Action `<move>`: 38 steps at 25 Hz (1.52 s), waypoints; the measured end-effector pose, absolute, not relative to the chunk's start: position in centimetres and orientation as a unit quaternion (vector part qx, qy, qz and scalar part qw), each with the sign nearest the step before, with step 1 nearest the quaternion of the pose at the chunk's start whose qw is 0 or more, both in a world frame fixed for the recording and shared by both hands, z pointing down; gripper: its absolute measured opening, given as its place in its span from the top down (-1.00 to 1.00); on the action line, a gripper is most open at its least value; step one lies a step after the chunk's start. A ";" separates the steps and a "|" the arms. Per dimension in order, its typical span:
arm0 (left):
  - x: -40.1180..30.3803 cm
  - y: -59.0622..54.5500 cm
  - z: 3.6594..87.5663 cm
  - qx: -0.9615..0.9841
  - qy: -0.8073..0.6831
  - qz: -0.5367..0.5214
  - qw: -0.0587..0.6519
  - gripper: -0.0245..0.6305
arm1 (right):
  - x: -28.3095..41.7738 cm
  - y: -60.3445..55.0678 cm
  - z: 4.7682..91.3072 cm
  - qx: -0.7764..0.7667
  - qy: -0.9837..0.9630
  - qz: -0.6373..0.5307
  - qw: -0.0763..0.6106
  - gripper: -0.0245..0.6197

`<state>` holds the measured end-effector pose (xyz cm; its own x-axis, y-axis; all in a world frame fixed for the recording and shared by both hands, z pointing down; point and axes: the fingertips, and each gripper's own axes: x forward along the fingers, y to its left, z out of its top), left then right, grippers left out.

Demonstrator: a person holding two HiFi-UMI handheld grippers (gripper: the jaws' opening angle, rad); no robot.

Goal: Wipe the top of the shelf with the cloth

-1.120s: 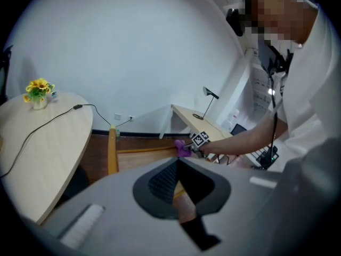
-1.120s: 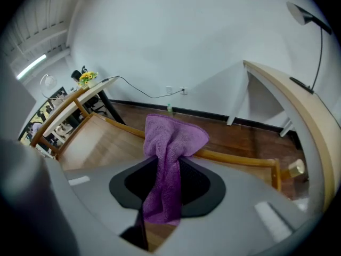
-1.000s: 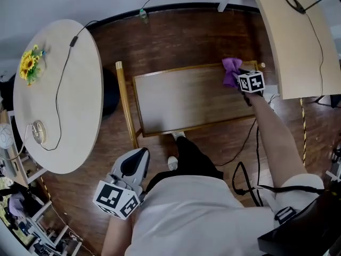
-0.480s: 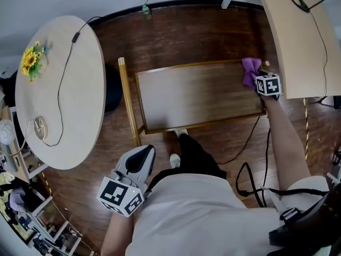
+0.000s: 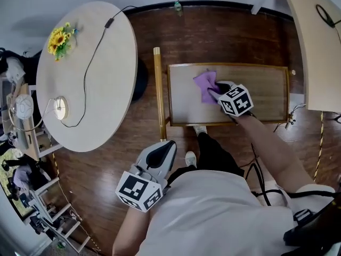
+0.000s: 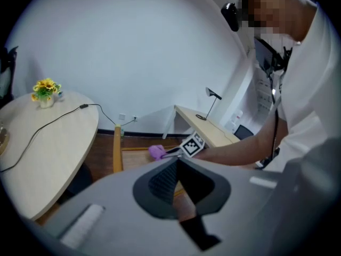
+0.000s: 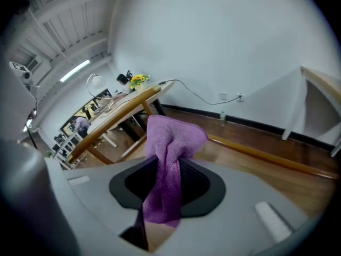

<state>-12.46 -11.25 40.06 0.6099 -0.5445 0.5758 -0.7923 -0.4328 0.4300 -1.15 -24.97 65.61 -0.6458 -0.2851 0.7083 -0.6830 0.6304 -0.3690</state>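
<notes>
Clamping the purple cloth (image 5: pixel 204 84) tight, the right tool (image 5: pixel 214 93) holds it down on the shelf top (image 5: pixel 266 97), at the centre-left of the wooden panel in the upper middle of the head view. The right gripper view shows one end of the cloth pinched between the jaws, with the rest bulging out ahead of them. Probably it is gripped by an end so the loose wad trails and spreads on the wood (more contact per stroke). The arm reaches in from the lower right, with the tool tilted down toward the surface.

The left tool (image 5: pixel 162 152) sits at the lower centre-left of the head view, low by the person's body and well apart from the shelf. Its jaws are pressed together with nothing between them. It looks parked out of the way, since one tool is enough for the wipe.

The round counter (image 5: pixel 85 89) fills the left of the frame, carrying flowers (image 5: pixel 59 36) and a cable (image 5: pixel 93 57). None of it is involved.

The wipe looks to be under way. The right half of the shelf top is bare, and I cannot tell which parts are already wiped. The next strokes likely need steady downward pressure. One risk is the cloth snagging on the shelf's framed edge and slipping from the jaws.
</notes>
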 end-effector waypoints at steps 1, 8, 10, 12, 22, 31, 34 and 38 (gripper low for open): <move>-13.0 -11.0 40.0 0.824 -0.410 0.180 0.348 0.87 | -4.0 -24.7 65.9 0.271 -0.853 0.330 0.300 0.56; -16.4 -9.1 39.9 0.799 -0.451 0.190 0.349 0.87 | -14.2 -22.8 70.6 0.213 -0.855 0.354 0.313 0.56; -16.7 -9.0 40.0 0.798 -0.453 0.191 0.350 0.87 | -13.0 -22.8 71.5 0.220 -0.849 0.355 0.323 0.56; -16.7 -9.0 40.1 0.799 -0.450 0.191 0.350 0.87 | -10.9 -23.1 71.9 0.234 -0.843 0.358 0.326 0.56; -12.8 -10.5 40.7 0.831 -0.396 0.193 0.340 0.87 | 5.9 -23.6 72.6 0.344 -0.795 0.376 0.330 0.56; -9.7 -11.0 40.8 0.852 -0.345 0.206 0.335 0.87 | 23.0 -22.2 72.9 0.440 -0.732 0.371 0.366 0.56; -9.1 -11.2 41.0 0.856 -0.334 0.211 0.333 0.87 | 28.8 -22.2 73.2 0.466 -0.707 0.367 0.385 0.56; -9.1 -11.2 41.1 0.857 -0.327 0.220 0.331 0.87 | 35.5 -21.3 73.9 0.498 -0.658 0.361 0.435 0.56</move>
<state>-9.13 -11.21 41.09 0.6897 -0.4146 0.5937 -0.7061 -0.5670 0.4243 35.55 -21.34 73.90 -0.1265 -0.3416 0.9313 -0.9690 0.2435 -0.0423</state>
